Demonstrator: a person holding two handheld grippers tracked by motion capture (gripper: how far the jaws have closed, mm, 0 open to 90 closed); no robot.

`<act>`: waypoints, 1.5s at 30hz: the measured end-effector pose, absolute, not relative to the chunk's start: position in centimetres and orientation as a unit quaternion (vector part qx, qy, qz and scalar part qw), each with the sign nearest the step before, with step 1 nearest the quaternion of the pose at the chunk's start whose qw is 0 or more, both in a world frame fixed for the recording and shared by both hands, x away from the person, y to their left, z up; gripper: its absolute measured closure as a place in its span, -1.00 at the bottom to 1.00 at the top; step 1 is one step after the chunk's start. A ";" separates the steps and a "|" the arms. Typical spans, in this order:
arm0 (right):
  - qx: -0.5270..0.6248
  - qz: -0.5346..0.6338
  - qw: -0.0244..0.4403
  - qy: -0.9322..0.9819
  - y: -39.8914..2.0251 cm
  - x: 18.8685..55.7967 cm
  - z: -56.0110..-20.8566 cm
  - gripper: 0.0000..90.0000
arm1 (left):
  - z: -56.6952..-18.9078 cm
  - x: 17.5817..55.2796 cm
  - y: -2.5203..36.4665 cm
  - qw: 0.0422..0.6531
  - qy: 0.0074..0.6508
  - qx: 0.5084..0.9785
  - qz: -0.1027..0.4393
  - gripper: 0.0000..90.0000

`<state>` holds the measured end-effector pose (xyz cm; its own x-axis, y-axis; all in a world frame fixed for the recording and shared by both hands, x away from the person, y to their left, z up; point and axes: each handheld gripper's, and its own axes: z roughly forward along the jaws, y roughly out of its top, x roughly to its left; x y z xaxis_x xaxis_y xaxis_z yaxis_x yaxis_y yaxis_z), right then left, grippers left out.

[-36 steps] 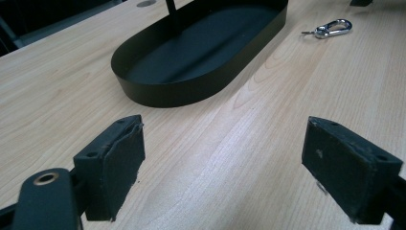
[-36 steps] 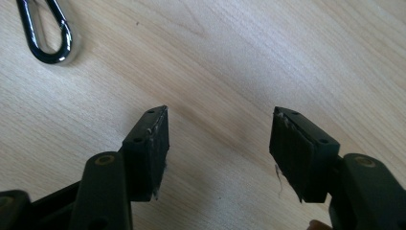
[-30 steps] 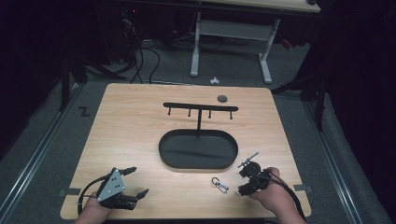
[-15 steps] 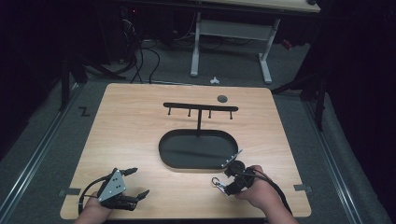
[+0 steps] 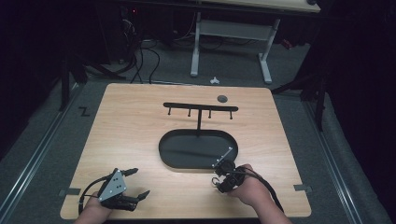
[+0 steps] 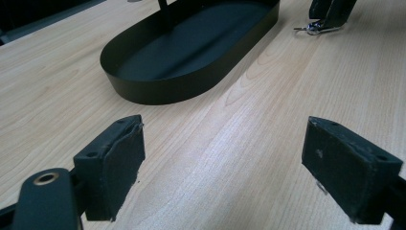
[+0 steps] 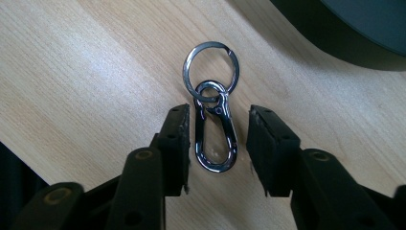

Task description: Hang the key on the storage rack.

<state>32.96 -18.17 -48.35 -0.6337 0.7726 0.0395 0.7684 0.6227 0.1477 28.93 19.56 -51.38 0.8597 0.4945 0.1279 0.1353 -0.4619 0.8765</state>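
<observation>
Tongs, right (image 7: 218, 143): black padded jaws straddle a polished metal carabiner clip (image 7: 216, 139) lying flat on the wood-grain counter (image 7: 72, 72); jaws have just been closing, left pad at the clip's edge, right pad with a gap, not yet pinching. A split key ring (image 7: 210, 67) hangs from the clip's small eye. Clip lies near right, just before the black oval tray (image 5: 198, 149). Left tongs (image 6: 225, 163) spread, nothing between. Farther: T-shaped hook rack (image 5: 201, 108), small grey disc (image 5: 222, 98).
</observation>
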 end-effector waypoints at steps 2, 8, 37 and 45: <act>0.428 0.077 0.012 0.900 -18.1 33.0 -48.4 0.45 | -51.4 28.9 19.5 0.483 0.188 0.835 0.185 -0.66; 0.420 0.086 0.004 0.903 -18.3 33.4 -48.6 0.52 | -51.4 28.9 19.5 0.482 0.188 0.836 0.183 -0.66; 0.361 0.050 0.031 0.931 -16.9 33.4 -48.9 0.38 | -51.5 28.9 19.4 0.480 0.184 0.839 0.181 -0.66; 0.360 0.051 0.031 0.931 -16.9 33.7 -48.9 0.55 | -51.5 28.9 19.3 0.479 0.184 0.839 0.180 -0.66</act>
<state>33.74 -16.93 -48.91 -0.7391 0.6733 -0.0201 0.6671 0.7357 0.1170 28.87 19.32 -51.53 0.8673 0.4817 0.1255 0.1372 -0.4738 0.8699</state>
